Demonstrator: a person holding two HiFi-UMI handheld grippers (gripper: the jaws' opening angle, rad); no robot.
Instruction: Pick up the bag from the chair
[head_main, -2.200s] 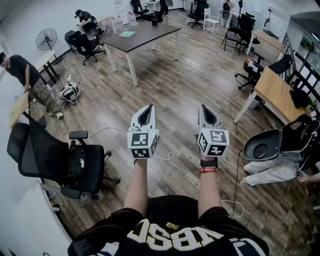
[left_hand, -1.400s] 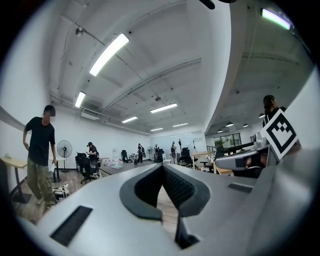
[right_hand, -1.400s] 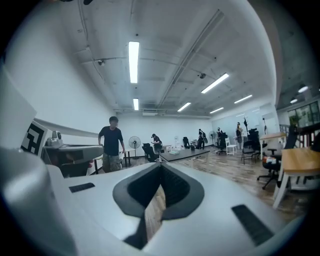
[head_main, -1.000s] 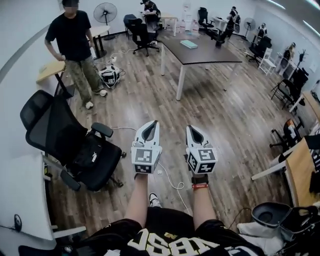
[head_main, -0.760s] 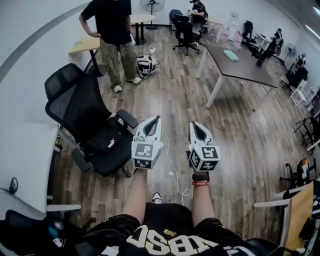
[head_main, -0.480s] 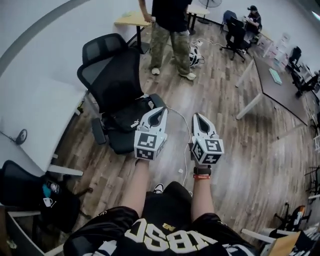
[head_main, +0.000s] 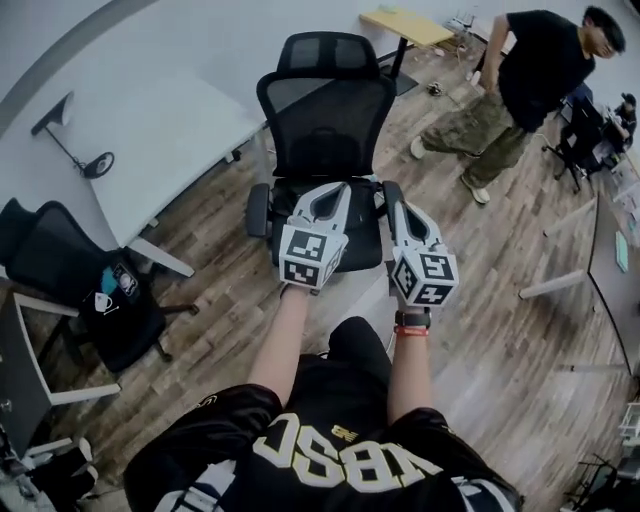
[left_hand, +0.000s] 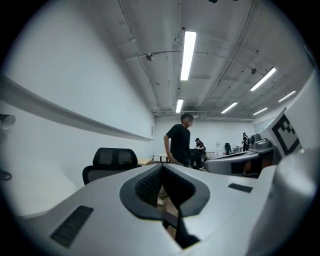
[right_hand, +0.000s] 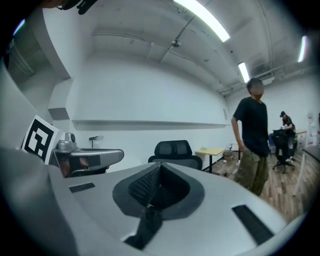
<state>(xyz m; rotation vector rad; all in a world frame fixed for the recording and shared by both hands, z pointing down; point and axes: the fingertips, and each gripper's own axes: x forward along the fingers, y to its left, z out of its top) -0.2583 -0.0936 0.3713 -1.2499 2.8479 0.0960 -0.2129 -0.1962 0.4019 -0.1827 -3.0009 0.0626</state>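
A black mesh office chair (head_main: 326, 118) stands straight ahead in the head view, its back toward the white wall. Both grippers hang side by side over its seat (head_main: 366, 232). The black bag seen earlier on the seat is covered by them, and I cannot pick it out from the dark cushion. My left gripper (head_main: 338, 190) is shut with nothing in it. My right gripper (head_main: 392, 190) is shut and empty too. The left gripper view (left_hand: 161, 167) shows the chair's headrest (left_hand: 111, 159) beyond the jaws. The right gripper view (right_hand: 159, 166) shows the chair (right_hand: 175, 151) too.
A white table (head_main: 150, 125) stands left of the chair. A second black chair (head_main: 85, 290) carrying a dark bag sits at lower left. A person (head_main: 530, 85) in a black shirt stands at upper right near a yellow desk (head_main: 405, 25). The floor is wood.
The view has swung left, so the black chair has come from the left side to straight ahead. Both shut grippers now hang over its seat.
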